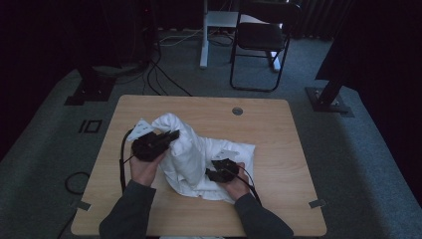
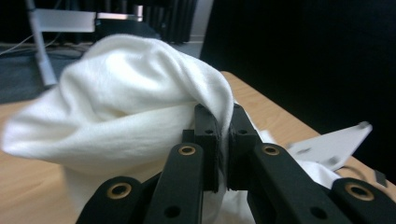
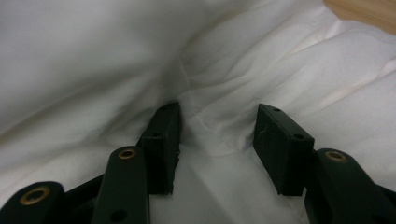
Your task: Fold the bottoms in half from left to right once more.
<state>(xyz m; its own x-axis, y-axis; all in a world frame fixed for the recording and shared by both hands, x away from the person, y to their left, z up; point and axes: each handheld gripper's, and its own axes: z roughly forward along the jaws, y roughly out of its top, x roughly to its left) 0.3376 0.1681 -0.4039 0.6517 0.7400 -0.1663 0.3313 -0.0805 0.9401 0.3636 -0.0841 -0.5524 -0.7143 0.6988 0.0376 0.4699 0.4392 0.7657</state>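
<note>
Because it sags in loose folds wherever it goes unsupported, the white cloth [image 1: 199, 159] on the wooden table [image 1: 278, 199] looks soft, limp and light, with nothing stiff or fragile in it. It lies across the middle of the table, its left part lifted into a peak and its right part spread flat toward the near right. Such fabric probably slips little between rubber pads but will drape and bunch, so a hem or corner looks the better place to take hold than a thick fold.

One table, one cloth, two grippers: that is the count. On the floor beyond the far edge stands one black chair [image 1: 261, 37].

At the left, the left gripper [image 2: 223, 140] has its jaws pinched tight on a fold of the cloth and holds the peak off the table. Near the right, the right gripper [image 3: 217, 135] rests low against the flat part, jaws half apart, a ridge of fabric between them but not pressed.
</note>
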